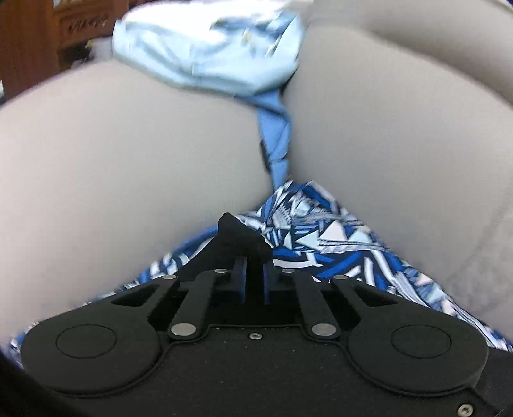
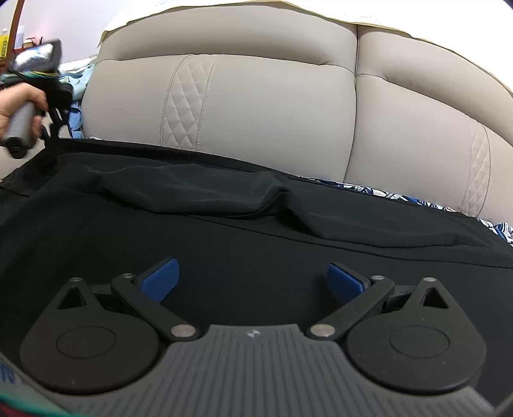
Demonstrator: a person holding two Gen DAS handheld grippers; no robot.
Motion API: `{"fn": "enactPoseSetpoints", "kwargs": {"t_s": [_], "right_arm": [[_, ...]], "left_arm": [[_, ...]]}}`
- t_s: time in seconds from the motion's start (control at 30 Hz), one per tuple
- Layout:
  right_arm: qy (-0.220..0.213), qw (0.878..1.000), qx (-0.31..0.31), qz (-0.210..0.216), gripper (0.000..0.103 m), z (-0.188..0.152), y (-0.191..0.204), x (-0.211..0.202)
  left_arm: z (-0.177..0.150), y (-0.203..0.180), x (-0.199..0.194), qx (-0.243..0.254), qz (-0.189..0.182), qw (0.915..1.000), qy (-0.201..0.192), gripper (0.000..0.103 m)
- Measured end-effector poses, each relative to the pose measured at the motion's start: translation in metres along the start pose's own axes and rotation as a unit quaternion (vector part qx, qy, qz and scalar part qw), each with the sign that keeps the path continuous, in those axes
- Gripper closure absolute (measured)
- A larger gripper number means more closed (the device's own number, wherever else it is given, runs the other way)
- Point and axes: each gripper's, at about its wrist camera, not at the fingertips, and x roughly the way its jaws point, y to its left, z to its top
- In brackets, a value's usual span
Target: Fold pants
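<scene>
The left hand-held gripper (image 1: 255,256) is closed on a fold of black pants (image 2: 256,231) — the right hand-held gripper (image 2: 253,284) hangs wide open above them, holding nothing.

Beige leather sofa (image 2: 256,96) filling most of both views, padded back cushions split by a deep seam, with diamond-stitched vertical panels (image 2: 182,106) down each cushion. Pale plain wall (image 2: 64,19) behind at upper left, evenly and softly lit. Brown carved wooden furniture (image 1: 38,38) beyond the sofa's far end in the left wrist view, blurred. Small cluttered shelf items (image 2: 12,38) at the far left edge, too small to identify. Cream cloth (image 2: 368,16) draped along the sofa's top.
</scene>
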Motion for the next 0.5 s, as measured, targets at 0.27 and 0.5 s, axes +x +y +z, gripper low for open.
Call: {"fn": "enactPoseSetpoints", "kwargs": {"t_s": [0.27, 0.5], "right_arm": [[-0.004, 0.999, 0.046, 0.015, 0.0, 0.004, -0.006, -0.015], [-0.017, 0.973, 0.167, 0.158, 0.006, 0.024, 0.014, -0.048]], "left_arm": [[-0.027, 0.063, -0.101, 0.013, -0.106, 0.9929, -0.053, 0.095], [-0.073, 0.128, -0.158, 0.009, -0.156, 0.984, -0.086, 0.095]]}}
